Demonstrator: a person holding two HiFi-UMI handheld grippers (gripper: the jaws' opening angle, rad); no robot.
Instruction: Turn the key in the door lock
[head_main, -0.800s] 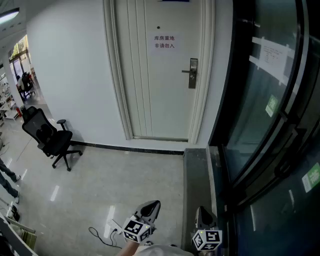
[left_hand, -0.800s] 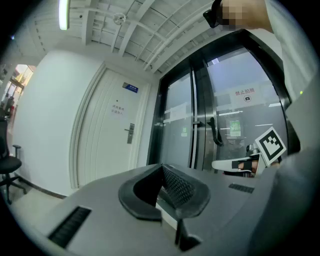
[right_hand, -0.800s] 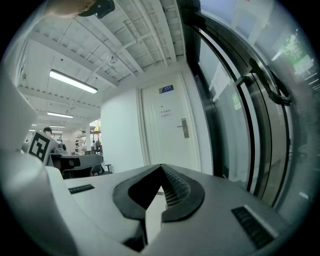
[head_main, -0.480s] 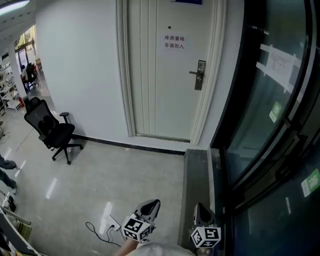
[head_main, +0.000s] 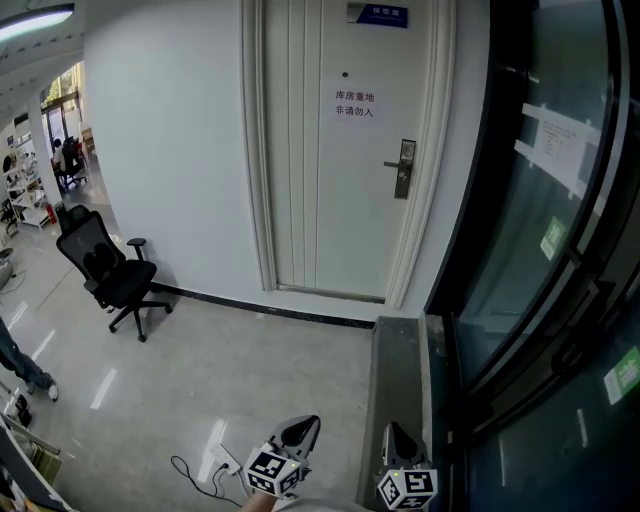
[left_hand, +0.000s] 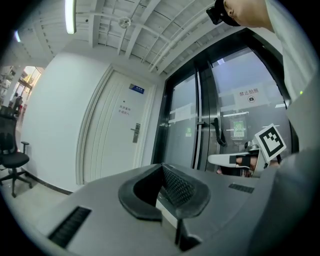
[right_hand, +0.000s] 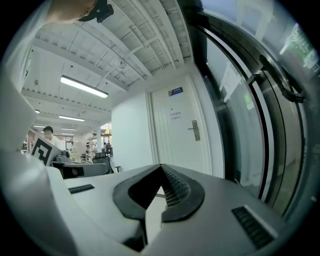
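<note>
Hardly begun, by the look of it: stands well apart from the white door (head_main: 340, 200) in the upper middle of the head view, facing its lock plate with lever handle (head_main: 405, 168) at the door's right edge, below and right of a paper notice (head_main: 355, 104). No key to be made out at the lock from here, too small to tell, and none carried in either gripper. Left to do, as a judgement: crossing the pale floor (head_main: 250, 360), reaching the lock, finding and gripping a key, turning it. Holds the left gripper (head_main: 300, 432) and the right gripper (head_main: 400, 438) low at the bottom edge of the head view, side by side and close to the body, both pointing about level toward the door, with a black office chair (head_main: 105, 275) far off at mid left. Keeps both pairs of jaws clenched tip to tip, on nothing.
</note>
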